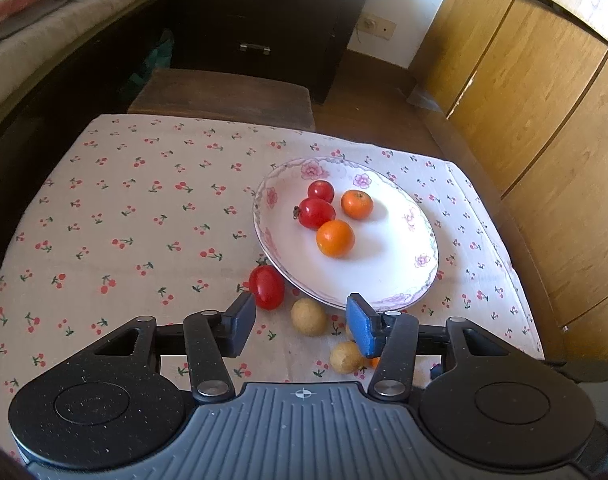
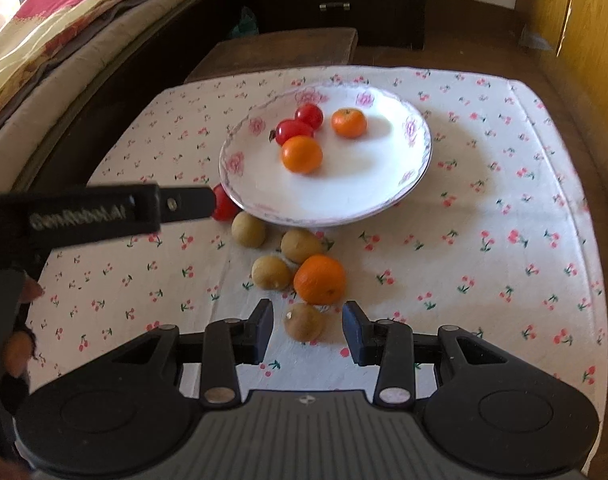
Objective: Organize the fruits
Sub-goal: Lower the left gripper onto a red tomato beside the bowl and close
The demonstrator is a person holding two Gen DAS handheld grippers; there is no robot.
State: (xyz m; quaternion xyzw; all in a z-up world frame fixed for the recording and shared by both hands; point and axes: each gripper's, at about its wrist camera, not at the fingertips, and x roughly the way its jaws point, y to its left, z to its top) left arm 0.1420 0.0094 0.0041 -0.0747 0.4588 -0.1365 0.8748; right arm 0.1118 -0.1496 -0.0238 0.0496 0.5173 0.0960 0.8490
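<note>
- Left wrist view: the left gripper [image 1: 299, 322] sits nearest the camera, jaws partly open, nothing clamped. A tan fruit [image 1: 308, 316] lies on the cloth between the fingertips, clear of both pads.
- A red tomato [image 1: 266, 287] rests just beyond the left finger, beside the plate's near rim.
- Another tan fruit [image 1: 346, 357] shows partly behind the blue-padded right finger.
- The floral plate [image 1: 400, 276] stands on the cherry-print tablecloth [image 1: 103, 208], holding two tomatoes and two oranges.
- Right wrist view: the right gripper [image 2: 308, 330] has its jaws apart, holding nothing. A brownish fruit [image 2: 304, 322] lies between the fingertips, gaps visible on both sides.
- A loose orange [image 2: 320, 280] lies just beyond it, touching a tan fruit on its left.
- The plate sits farther back; the left gripper enters from the left edge, its tip near the tomato.
</note>
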